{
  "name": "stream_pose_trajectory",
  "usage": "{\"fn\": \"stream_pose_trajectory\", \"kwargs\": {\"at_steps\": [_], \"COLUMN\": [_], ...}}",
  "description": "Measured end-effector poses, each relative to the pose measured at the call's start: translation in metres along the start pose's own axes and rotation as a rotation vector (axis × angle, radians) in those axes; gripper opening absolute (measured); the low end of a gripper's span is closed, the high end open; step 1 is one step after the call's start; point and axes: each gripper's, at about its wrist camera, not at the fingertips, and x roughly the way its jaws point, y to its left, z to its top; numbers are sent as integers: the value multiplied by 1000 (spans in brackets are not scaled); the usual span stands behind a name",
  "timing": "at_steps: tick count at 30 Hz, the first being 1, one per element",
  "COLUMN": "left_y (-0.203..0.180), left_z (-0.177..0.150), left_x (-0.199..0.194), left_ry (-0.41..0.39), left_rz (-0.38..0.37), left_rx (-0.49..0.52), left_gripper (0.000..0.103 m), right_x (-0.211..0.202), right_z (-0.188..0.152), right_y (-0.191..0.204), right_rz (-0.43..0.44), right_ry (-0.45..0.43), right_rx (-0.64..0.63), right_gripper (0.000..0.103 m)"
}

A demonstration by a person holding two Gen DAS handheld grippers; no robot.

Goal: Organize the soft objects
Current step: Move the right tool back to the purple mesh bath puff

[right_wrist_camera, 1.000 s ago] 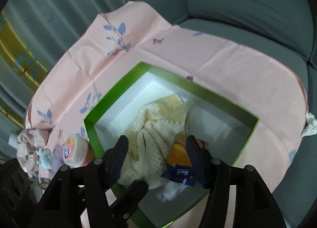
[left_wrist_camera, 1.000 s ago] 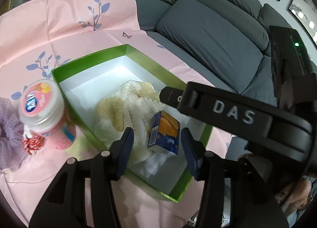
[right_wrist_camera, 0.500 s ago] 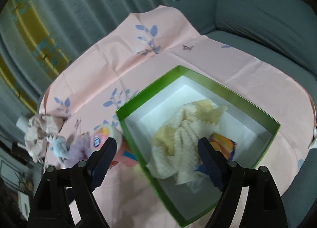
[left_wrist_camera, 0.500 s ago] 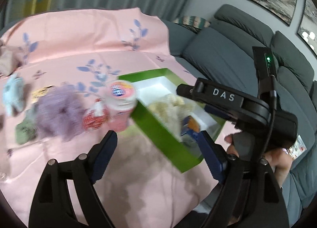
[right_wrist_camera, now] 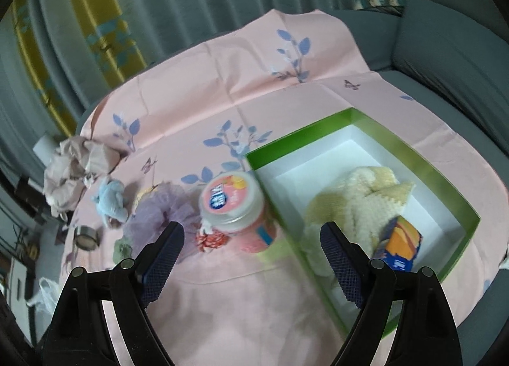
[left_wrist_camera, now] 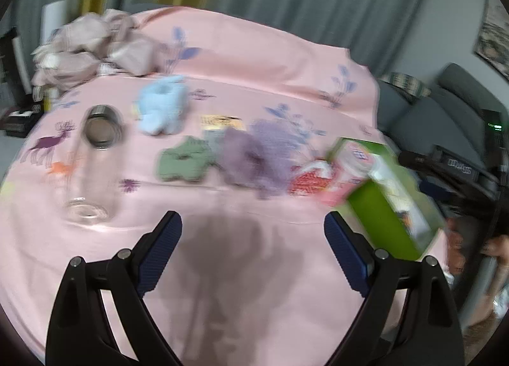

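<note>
You see a smooth matt pink cloth [right_wrist_camera: 254, 308] with printed leaves. The green box [right_wrist_camera: 410, 156] looks like card, white and matt inside, holding a nubby cream knit [right_wrist_camera: 350, 200]. The jar [right_wrist_camera: 235, 207] is glossy plastic. The purple puff [left_wrist_camera: 264, 152] looks gauzy, the tin [left_wrist_camera: 101, 129] metal.

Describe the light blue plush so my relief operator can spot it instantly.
Start at the green box on the pink cloth and move left past the pink jar and the purple scrunchie. The light blue plush lies beyond, before the crumpled beige fabric; it is the only pale-blue fuzzy item.
</note>
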Motion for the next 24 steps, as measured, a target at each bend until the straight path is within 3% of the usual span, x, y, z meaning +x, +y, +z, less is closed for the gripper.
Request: {"fn": "stream_pose_trajectory", "kwargs": {"at_steps": [8,18,24], "left_y": [44,83,91], "left_z": [-1,1,1], "left_x": [13,16,20], "left_ry": [22,57,71], "left_rz": [78,69,92], "left_rx": [-88,-227,-261], "left_gripper": [90,90,89], "right_x": [13,28,34], "right_z": [-7,-18,-22], "right_y": [21,40,64], "right_rz": [6,56,176], "right_ry": [28,91,108], "right_rx": [-31,-63,-67], "right_gripper": [88,88,88]}}
